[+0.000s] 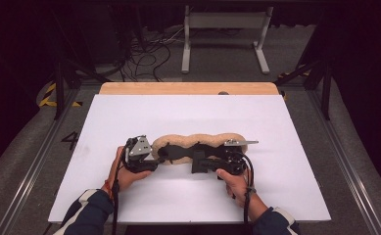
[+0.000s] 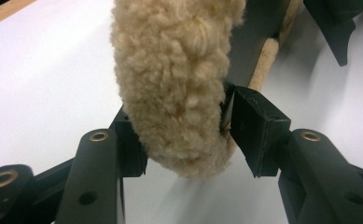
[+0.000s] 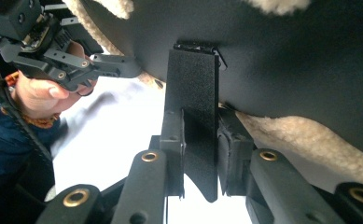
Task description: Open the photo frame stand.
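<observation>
Fleece pad (image 1: 198, 141) between both tongs

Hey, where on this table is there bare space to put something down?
The white table top is bare between the fleecy cover and the wooden far edge, and also out toward both side edges. It is crowded mid-table, where the left gripper and right gripper clamp the cover.

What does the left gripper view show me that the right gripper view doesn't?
Left gripper view: the left claw closed around the curly tan fleece end of a pad, close up. Right gripper view: the right claw pinching a black strap on the pad's smooth black underside, with the person's other hand beyond. Both: some fleece and the white table.
</observation>
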A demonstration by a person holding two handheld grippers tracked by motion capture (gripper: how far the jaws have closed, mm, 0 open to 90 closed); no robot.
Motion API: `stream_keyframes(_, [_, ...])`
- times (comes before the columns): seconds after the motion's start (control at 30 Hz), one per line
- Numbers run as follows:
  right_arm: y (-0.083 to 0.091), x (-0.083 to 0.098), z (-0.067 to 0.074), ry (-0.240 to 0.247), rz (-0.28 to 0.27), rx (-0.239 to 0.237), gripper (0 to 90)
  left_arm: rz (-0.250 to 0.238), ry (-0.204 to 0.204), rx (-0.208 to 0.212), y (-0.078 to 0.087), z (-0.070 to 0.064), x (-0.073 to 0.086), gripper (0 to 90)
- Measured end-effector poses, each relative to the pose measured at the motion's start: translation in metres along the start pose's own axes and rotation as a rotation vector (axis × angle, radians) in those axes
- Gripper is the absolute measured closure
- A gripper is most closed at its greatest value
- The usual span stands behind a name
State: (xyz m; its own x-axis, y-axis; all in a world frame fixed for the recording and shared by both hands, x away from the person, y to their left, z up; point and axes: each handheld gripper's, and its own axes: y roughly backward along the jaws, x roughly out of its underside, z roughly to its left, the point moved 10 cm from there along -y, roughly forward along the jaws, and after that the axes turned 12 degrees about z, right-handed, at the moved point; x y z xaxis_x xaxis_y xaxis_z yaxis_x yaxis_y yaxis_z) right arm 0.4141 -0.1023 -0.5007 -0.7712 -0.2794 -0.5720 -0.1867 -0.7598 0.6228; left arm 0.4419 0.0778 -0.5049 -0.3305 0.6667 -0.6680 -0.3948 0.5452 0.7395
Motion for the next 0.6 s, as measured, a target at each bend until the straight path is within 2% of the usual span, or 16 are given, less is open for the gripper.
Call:
stream_keyframes(0.13, [-0.001, 0.001, -0.001, 0.012, -0.001, 0.017, 74.4, 0.003, 0.001, 0.005, 0.000, -0.001, 0.001, 51.0])
stream_keyframes(0.3, [0.000, 0.005, 0.000, 0.021, 0.008, 0.040, 74.4, 0.010, -0.028, -0.011, 0.002, -0.005, 0.005, 52.9])
stream_keyframes(0.6, [0.001, 0.013, 0.000, 0.041, 0.020, 0.077, 74.1, 0.011, -0.039, -0.015, 0.006, -0.010, 0.008, 55.4])
